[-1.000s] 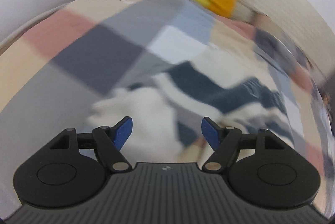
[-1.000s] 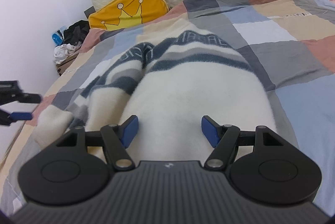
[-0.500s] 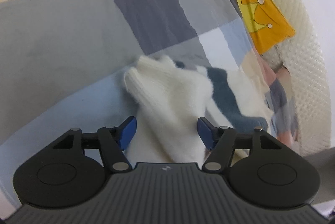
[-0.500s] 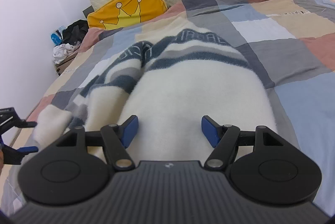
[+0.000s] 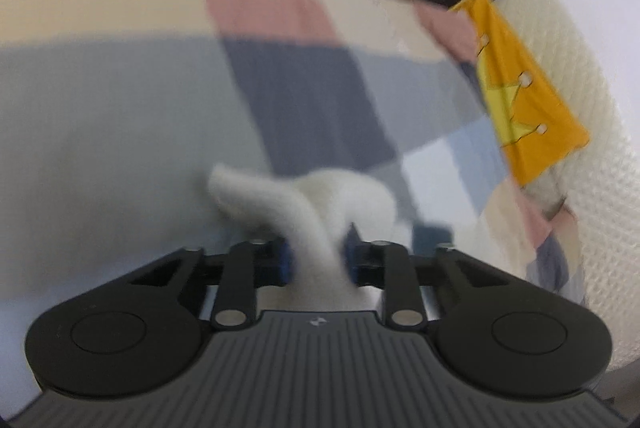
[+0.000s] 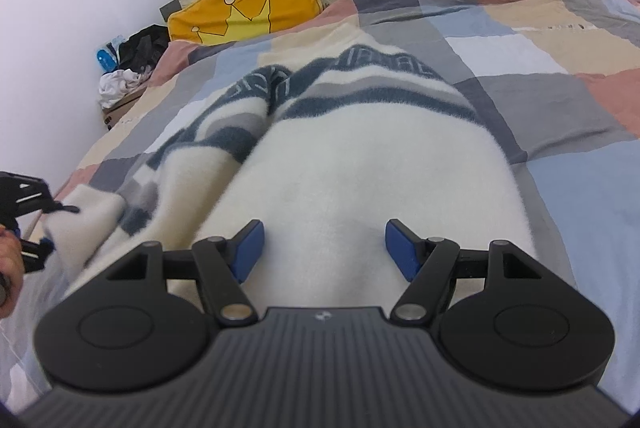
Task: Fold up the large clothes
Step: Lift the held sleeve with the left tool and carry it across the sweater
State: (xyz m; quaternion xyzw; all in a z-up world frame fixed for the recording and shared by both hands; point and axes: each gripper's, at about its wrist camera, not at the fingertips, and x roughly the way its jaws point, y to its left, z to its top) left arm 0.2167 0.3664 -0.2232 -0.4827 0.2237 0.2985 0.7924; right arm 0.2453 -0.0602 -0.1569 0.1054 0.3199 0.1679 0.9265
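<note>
As the left gripper (image 5: 316,260) closes on the sweater (image 6: 360,168) cuff between its pads, get a full pinch before lifting. Right gripper (image 6: 324,248) hovers wide open, empty, w/ sweater body just ahead on bed (image 6: 560,100).

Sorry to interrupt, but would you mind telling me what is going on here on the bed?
A person is folding a white sweater with dark stripes, spread on a patchwork quilt. The left gripper is closing on the sleeve cuff, which sits pinched between its blue pads. The right gripper hovers open over the sweater's white body, holding nothing. A yellow crown cushion leans against the headboard.
</note>
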